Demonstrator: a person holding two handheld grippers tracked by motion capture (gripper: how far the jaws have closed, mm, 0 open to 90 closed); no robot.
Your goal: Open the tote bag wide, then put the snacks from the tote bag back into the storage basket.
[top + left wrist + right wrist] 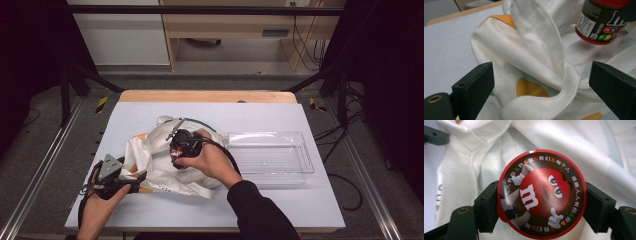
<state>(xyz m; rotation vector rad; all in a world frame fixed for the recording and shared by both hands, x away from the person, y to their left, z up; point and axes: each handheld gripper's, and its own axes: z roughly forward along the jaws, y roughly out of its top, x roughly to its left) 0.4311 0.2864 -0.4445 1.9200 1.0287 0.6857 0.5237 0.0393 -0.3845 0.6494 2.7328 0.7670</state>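
Candy tub over white bag | grey tabletop | dark room

Candy tub: round, brown-sided with red rims, its end face showing a red cartoon candy ringed by printed characters; hanging tilted just above the bag.
Cloth bag: white fabric with orange patches, lying crumpled on the worktop, one folded flap standing upright.

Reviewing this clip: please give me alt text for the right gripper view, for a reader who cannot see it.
The right gripper holds a round red-rimmed candy tub between its two black fingers, its cartoon-printed end facing the camera. Behind it lies a crumpled white cloth bag.
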